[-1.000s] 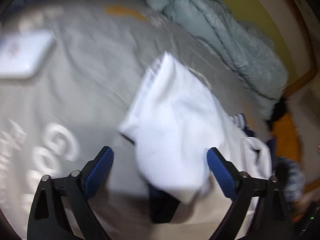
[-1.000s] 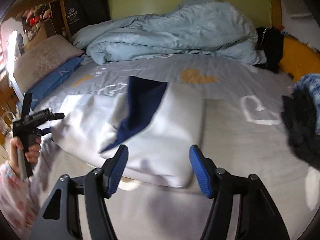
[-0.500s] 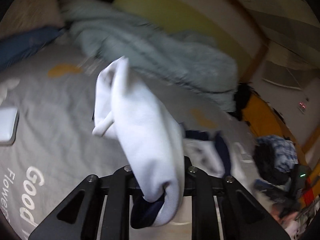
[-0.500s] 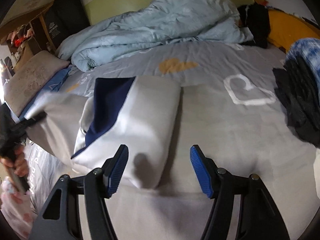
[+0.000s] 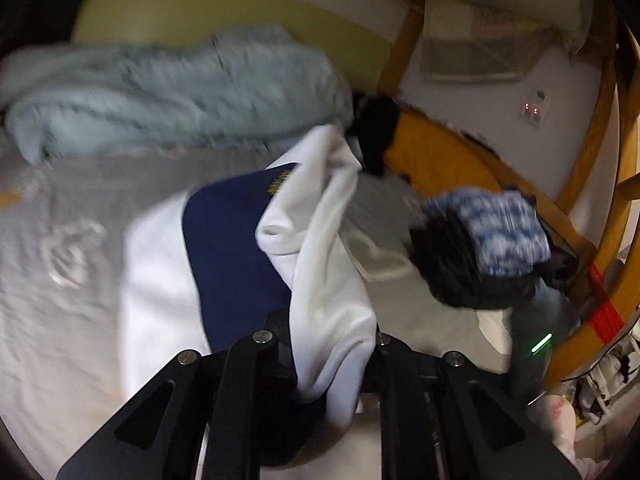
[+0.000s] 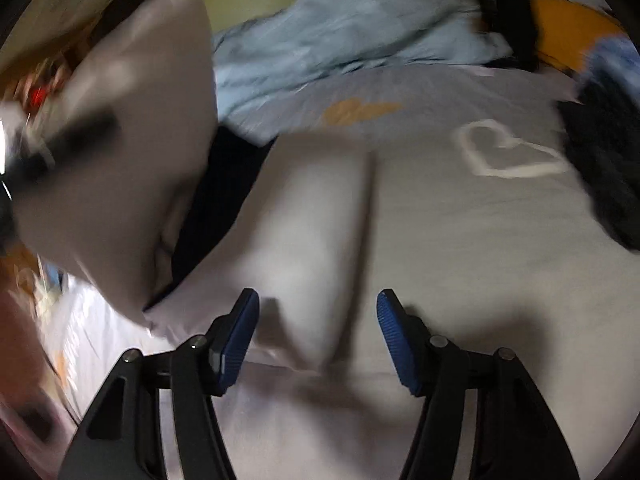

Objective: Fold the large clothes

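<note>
A large white garment [image 5: 332, 264] with a navy panel [image 5: 232, 248] lies part-folded on the grey bedsheet [image 6: 460, 240]. My left gripper [image 5: 328, 344] is shut on a bunched white edge of it, held up above the bed, and the cloth hides the fingertips. In the right wrist view that lifted flap [image 6: 132, 140] hangs blurred at the upper left, over the folded part [image 6: 312, 220]. My right gripper [image 6: 316, 336] hovers just above the garment's near edge; its jaws are closing and its blue pads [image 6: 236, 336] touch no cloth.
A light blue duvet [image 5: 172, 92] is heaped along the far side of the bed. A pile of dark clothes topped by a blue-white cloth [image 5: 480, 248] sits at the right, near an orange pillow [image 5: 436, 160] and the wooden bed frame [image 5: 600, 140].
The left gripper closed on the white garment's edge, then rose and swung it across toward the right side of the bed. The right gripper sank a little toward the garment's near edge.
</note>
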`<action>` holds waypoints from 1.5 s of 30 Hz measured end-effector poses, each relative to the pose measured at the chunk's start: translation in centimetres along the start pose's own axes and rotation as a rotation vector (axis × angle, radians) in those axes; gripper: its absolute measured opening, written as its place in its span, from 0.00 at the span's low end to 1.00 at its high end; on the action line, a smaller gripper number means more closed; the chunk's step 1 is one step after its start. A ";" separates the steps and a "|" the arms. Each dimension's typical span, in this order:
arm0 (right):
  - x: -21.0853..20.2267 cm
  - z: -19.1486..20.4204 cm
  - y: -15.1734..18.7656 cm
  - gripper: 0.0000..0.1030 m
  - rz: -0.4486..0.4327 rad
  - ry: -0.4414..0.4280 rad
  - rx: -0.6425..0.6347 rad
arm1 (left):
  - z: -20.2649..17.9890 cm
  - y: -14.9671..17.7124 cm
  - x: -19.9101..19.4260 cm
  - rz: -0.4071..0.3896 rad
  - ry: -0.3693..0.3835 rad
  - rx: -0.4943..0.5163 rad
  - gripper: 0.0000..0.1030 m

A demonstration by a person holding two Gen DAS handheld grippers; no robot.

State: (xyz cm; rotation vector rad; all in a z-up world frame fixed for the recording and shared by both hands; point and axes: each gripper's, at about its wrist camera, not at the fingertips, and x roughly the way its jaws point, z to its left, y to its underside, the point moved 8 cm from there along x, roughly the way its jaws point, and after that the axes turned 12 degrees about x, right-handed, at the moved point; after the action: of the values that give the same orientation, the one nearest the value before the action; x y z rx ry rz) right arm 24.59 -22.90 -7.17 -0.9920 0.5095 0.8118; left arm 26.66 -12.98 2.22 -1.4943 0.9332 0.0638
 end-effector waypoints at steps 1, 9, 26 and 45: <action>-1.3 -1.5 -0.8 0.57 -0.030 0.014 0.076 | -0.3 0.8 1.4 0.029 0.011 -0.013 0.13; -7.7 -7.1 -5.7 0.57 -0.227 0.095 0.223 | -1.8 4.5 6.1 0.087 -0.033 -0.053 0.22; -9.6 -4.7 -5.4 0.57 -0.287 0.075 0.093 | -2.6 7.2 -6.6 -0.059 -0.090 -0.007 0.52; -2.7 8.6 -2.0 0.29 -0.094 -0.178 -0.162 | 8.4 12.4 -2.3 0.050 -0.330 -0.158 0.59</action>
State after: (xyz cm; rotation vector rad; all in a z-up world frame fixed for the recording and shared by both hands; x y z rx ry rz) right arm 24.70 -16.92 -0.20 -1.0727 0.2452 0.8575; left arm 22.13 -2.92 -8.09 -1.5465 0.7100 0.4169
